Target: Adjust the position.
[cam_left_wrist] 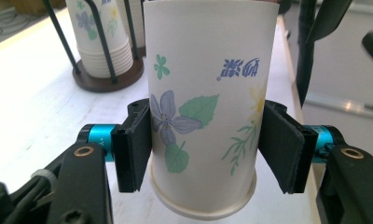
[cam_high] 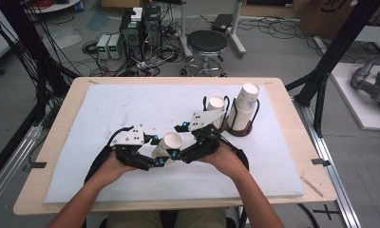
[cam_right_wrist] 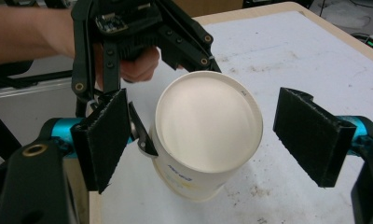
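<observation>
The left claw (cam_left_wrist: pixel 203 144) is clenched on a flowered paper cup (cam_left_wrist: pixel 205 102) near the front middle of the desk (cam_high: pixel 107 109) — its pads press the cup's two sides, long axis upright, base rim just at the white mat. The right claw (cam_right_wrist: pixel 219 133) is released, jaws spread wide to either side of the cup's open mouth — it likely closes there next. A cup holder (cam_high: pixel 240 124) stands behind

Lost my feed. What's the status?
Left gripper shut on cup, upside down. Right gripper open around it. Cup rack behind, clear.
</observation>
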Action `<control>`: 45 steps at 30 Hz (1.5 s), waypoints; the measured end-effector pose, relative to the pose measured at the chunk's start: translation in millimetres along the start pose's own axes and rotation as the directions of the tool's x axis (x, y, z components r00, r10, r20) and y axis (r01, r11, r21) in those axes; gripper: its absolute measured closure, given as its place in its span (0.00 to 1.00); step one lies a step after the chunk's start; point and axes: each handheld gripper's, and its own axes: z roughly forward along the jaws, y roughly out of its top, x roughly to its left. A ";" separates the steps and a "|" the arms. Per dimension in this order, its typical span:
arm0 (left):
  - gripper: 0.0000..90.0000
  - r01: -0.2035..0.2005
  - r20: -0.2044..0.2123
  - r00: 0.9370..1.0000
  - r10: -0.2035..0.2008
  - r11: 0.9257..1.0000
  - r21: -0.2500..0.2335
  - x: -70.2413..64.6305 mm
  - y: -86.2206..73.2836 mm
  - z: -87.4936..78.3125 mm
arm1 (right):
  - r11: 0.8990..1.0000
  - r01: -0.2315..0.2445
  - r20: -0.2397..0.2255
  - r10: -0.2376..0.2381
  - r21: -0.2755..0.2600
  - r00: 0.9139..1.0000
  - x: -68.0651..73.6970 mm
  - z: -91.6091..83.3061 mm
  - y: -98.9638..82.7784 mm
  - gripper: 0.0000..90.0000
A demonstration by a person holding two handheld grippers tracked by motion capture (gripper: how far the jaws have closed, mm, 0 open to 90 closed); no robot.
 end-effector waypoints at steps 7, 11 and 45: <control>0.43 -0.081 0.016 0.997 0.079 0.985 0.151 1.1 18.4 -1.7 | 0.998 0.044 -0.007 -0.043 0.040 0.999 -3.3 -2.1 -3.1 0.22; 0.43 -0.114 0.042 0.993 0.107 0.972 0.205 1.6 27.5 -0.9 | 0.995 0.061 -0.005 -0.060 0.077 0.998 -5.7 -1.1 -7.1 0.22; 0.24 -0.185 0.105 0.981 0.164 0.954 0.237 -2.4 34.4 8.8 | 0.971 0.126 -0.118 -0.104 0.202 0.988 -6.0 8.7 -9.3 0.41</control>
